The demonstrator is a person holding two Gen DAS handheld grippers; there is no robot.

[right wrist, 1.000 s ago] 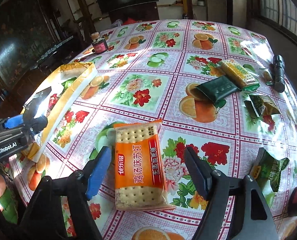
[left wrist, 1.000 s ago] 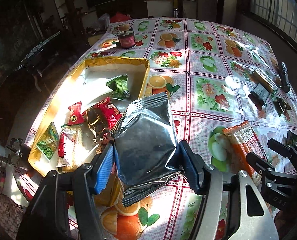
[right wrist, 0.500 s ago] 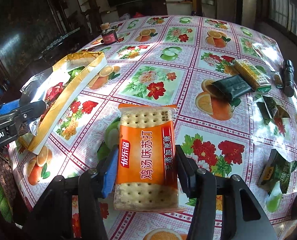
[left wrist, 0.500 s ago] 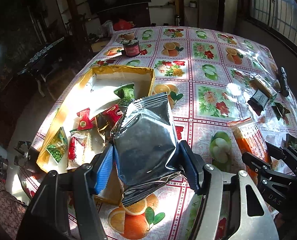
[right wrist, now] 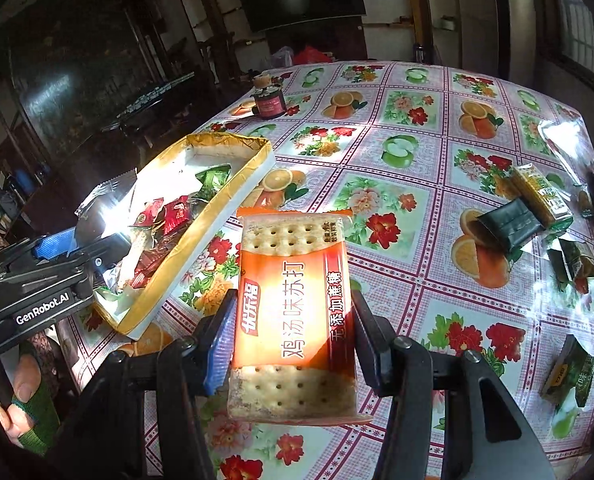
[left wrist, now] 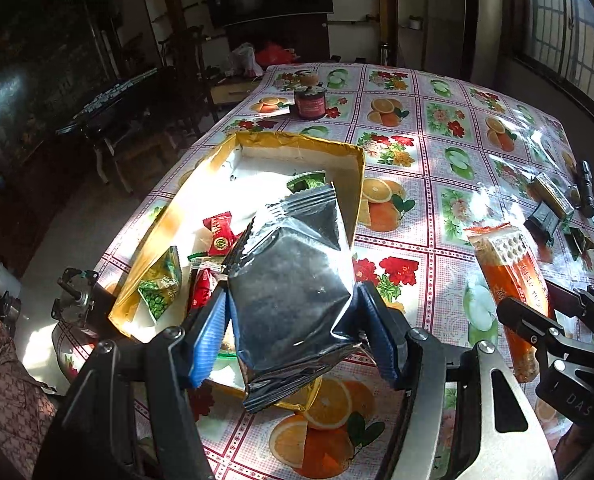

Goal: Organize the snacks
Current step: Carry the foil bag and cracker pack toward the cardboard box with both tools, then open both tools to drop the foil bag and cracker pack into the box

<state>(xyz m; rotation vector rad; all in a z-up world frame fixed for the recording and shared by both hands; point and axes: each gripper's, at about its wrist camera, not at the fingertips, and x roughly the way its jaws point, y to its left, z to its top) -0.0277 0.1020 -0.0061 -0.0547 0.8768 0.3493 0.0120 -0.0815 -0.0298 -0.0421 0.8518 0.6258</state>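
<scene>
Above the desk (right wrist: 417, 208), left claw (left wrist: 293, 336) tilts downward pinching silver packet (left wrist: 293, 280) over yellow box (left wrist: 353, 168); right claw (right wrist: 293, 344) alongside, angled down, pinching orange cracker pack (right wrist: 293, 312).

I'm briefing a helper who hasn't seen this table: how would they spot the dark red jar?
Start at the gold-edged box of snacks on the fruit-patterned tablecloth. Look past the box's far end toward the table's far edge: the dark red jar stands upright there, alone. Unlike the flat snack packets elsewhere, it is a squat round container with something small and tan on top.
</scene>
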